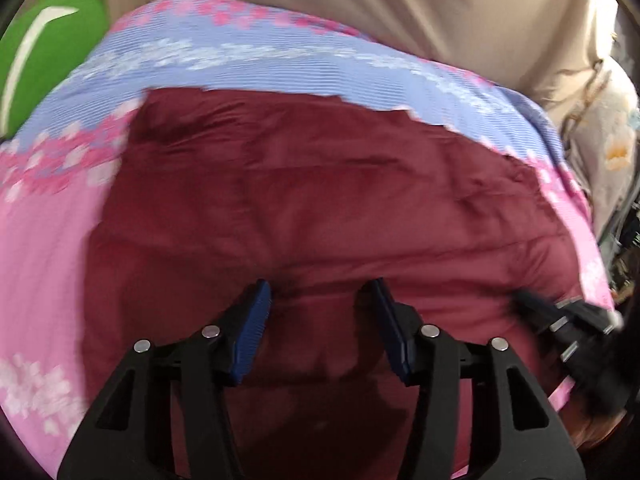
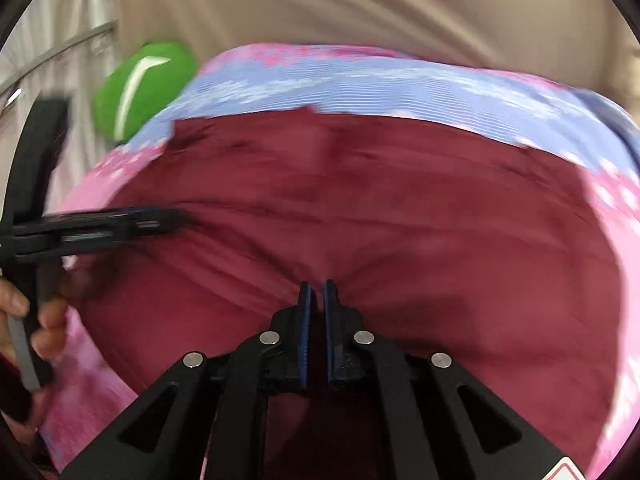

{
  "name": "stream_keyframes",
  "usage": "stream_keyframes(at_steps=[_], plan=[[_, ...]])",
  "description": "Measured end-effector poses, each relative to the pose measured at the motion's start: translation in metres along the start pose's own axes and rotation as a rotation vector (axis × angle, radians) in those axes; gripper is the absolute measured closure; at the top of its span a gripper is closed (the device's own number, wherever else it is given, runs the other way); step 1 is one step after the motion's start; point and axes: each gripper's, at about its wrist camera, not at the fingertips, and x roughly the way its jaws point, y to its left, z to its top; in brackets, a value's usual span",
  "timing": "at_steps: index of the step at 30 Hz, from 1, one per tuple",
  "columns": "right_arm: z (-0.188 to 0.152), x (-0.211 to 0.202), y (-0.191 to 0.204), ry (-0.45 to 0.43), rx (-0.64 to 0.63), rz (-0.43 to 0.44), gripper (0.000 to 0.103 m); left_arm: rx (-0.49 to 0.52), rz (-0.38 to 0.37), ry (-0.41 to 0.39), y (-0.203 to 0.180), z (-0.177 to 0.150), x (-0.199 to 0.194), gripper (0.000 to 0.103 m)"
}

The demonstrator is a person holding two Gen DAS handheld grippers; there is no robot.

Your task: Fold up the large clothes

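A large maroon garment lies spread on a pink and lavender flowered bedsheet. My left gripper is open, its blue-padded fingers held just over the garment's near part. It also shows from the side at the left of the right wrist view. My right gripper is shut on a pinch of the maroon garment, with folds radiating from its tips. It shows blurred at the right edge of the left wrist view.
A green cushion with a white stripe lies at the bed's far left corner; it also shows in the right wrist view. A beige curtain hangs behind the bed. A pale flowered bundle sits at the right.
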Motion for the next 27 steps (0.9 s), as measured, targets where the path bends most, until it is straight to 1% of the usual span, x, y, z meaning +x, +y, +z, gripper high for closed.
stream_keyframes(at_steps=[1,2,4,5,7,8,9,10,11,12,13,14,15,16,17,18,20,23,24,25,26,27], plan=[[-0.003,-0.006,-0.019,-0.004,0.039,-0.024,0.101,-0.017,0.001,0.009,0.010,-0.006,-0.002,0.057],[-0.010,-0.013,-0.046,-0.004,0.105,-0.049,0.102,-0.034,0.006,0.018,0.021,-0.011,-0.004,0.058],[-0.026,-0.025,-0.096,0.000,0.240,-0.093,0.103,-0.064,0.052,0.020,0.041,-0.022,-0.009,0.062],[-0.035,-0.031,-0.117,-0.001,0.305,-0.101,0.103,-0.078,0.043,0.024,0.048,-0.027,-0.013,0.064],[-0.045,-0.041,-0.142,0.006,0.377,-0.152,0.103,-0.125,0.015,0.024,0.056,-0.028,-0.022,0.066],[-0.045,-0.045,-0.148,0.008,0.395,-0.164,0.103,-0.134,0.021,0.018,0.056,-0.024,-0.026,0.065],[-0.042,-0.048,-0.151,0.006,0.405,-0.176,0.102,-0.135,0.038,0.002,0.055,-0.015,-0.032,0.063],[-0.031,-0.052,-0.151,-0.008,0.396,-0.195,0.099,-0.132,0.039,-0.017,0.052,-0.006,-0.035,0.060],[-0.018,-0.055,-0.149,-0.030,0.374,-0.206,0.090,-0.124,0.026,-0.052,0.049,0.008,-0.039,0.053],[-0.005,-0.055,-0.147,-0.053,0.355,-0.210,0.087,-0.120,0.015,-0.082,0.046,0.022,-0.041,0.043],[0.016,-0.050,-0.147,-0.074,0.338,-0.195,0.083,-0.113,0.012,-0.103,0.045,0.034,-0.042,0.038],[0.031,-0.046,-0.150,-0.084,0.329,-0.170,0.067,-0.108,0.024,-0.123,0.044,0.047,-0.039,0.037],[0.045,-0.041,-0.155,-0.099,0.326,-0.161,0.052,-0.106,0.052,-0.132,0.045,0.063,-0.033,0.036],[0.059,-0.034,-0.160,-0.115,0.326,-0.183,0.048,-0.101,0.062,-0.125,0.047,0.074,-0.025,0.036],[0.072,-0.022,-0.168,-0.109,0.330,-0.202,0.047,-0.105,0.064,-0.112,0.049,0.084,-0.015,0.036],[0.086,-0.006,-0.177,-0.085,0.344,-0.219,0.047,-0.113,0.061,-0.086,0.053,0.095,-0.001,0.036],[0.101,0.017,-0.191,-0.048,0.384,-0.204,0.047,-0.141,0.071,-0.064,0.063,0.104,0.019,0.036],[0.111,0.052,-0.201,0.025,0.406,-0.218,0.046,-0.178,0.103,-0.041,0.081,0.112,0.048,0.036],[0.112,0.062,-0.203,0.045,0.407,-0.232,0.046,-0.193,0.106,-0.025,0.087,0.114,0.059,0.037],[0.112,0.078,-0.204,0.088,0.389,-0.245,0.051,-0.204,0.107,-0.016,0.091,0.118,0.067,0.037],[0.110,0.085,-0.203,0.103,0.373,-0.237,0.090,-0.209,0.114,-0.014,0.093,0.118,0.073,0.037],[0.109,0.087,-0.203,0.105,0.366,-0.219,0.103,-0.211,0.126,-0.015,0.096,0.118,0.076,0.037]])
